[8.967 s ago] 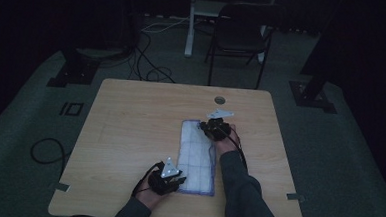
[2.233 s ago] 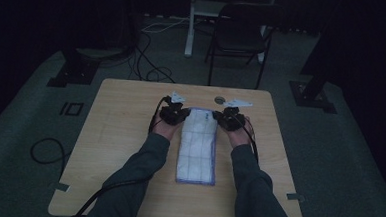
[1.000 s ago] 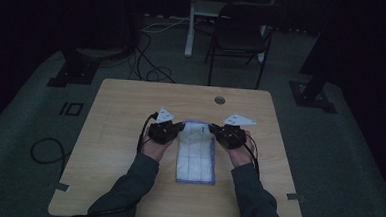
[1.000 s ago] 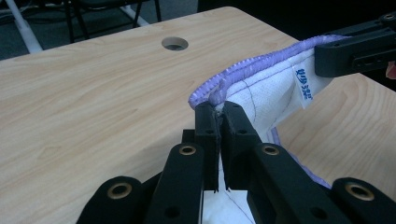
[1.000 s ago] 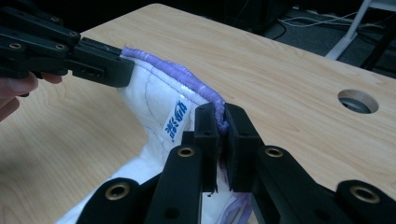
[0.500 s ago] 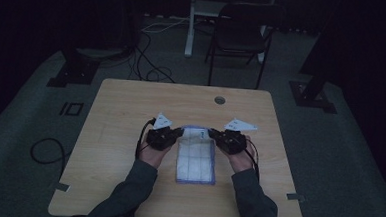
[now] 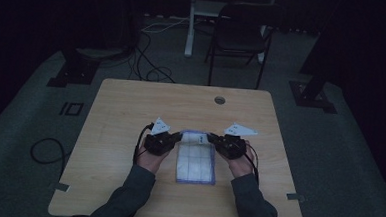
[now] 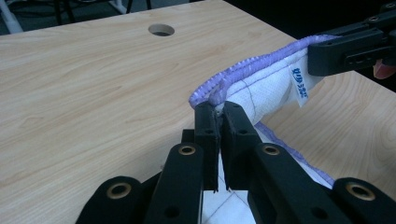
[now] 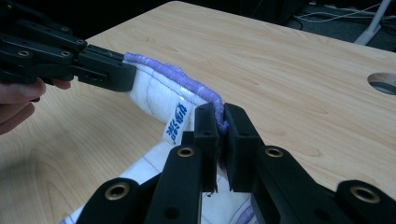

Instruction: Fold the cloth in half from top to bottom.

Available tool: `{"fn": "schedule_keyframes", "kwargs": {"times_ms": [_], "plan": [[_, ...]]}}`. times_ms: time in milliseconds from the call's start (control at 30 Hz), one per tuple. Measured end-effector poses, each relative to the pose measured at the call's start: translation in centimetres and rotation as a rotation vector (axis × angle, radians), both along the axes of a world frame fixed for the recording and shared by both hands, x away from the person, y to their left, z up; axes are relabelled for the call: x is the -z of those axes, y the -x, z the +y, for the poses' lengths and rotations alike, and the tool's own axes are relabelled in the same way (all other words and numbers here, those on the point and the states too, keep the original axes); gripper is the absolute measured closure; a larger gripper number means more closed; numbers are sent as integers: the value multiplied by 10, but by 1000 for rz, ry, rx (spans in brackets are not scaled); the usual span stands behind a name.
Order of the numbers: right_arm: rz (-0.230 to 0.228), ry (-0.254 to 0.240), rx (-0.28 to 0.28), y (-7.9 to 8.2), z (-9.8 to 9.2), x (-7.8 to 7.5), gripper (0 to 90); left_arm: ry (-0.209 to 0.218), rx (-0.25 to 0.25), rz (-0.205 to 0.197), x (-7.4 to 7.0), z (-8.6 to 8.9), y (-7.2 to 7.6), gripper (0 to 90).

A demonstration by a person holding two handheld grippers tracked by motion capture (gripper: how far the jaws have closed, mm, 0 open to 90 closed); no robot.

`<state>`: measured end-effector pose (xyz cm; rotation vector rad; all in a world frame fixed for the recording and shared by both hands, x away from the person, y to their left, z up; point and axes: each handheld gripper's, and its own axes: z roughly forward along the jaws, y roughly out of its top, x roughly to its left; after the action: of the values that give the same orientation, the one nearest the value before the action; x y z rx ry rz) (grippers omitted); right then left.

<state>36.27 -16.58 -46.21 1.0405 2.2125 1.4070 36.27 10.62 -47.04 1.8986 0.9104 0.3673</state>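
The pale wooden tabletop [image 7: 129, 135], with a round cable hole [image 7: 220, 100] near its far edge, carries a white quilted cloth with purple stitched edging [image 7: 195, 161] lying in the middle, between the person's forearms. Its far edge is lifted off the wood and held taut between both tools. The left gripper [image 8: 215, 105] has its black fingers pressed onto the cloth's far left corner, and the right gripper [image 9: 219, 112] pinches the far right corner likewise. A small white label with blue print [image 9: 177, 122] hangs from the raised hem near the right gripper.
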Motion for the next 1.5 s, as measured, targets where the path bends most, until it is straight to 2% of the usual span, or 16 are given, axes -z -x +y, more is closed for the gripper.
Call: {"fn": "schedule_keyframes", "kwargs": {"times_ms": [533, 867, 1500], "plan": [[2, -7, -6, 14, 0, 8, 850, 0, 7, 8, 6, 1, 12, 865], [26, -20, -6, 20, -2, 18, 850, 0, 17, 14, 12, 1, 21, 864], [56, -11, -7, 26, -5, 31, 850, 6, 21, 37, 26, -2, 32, 861]]}}
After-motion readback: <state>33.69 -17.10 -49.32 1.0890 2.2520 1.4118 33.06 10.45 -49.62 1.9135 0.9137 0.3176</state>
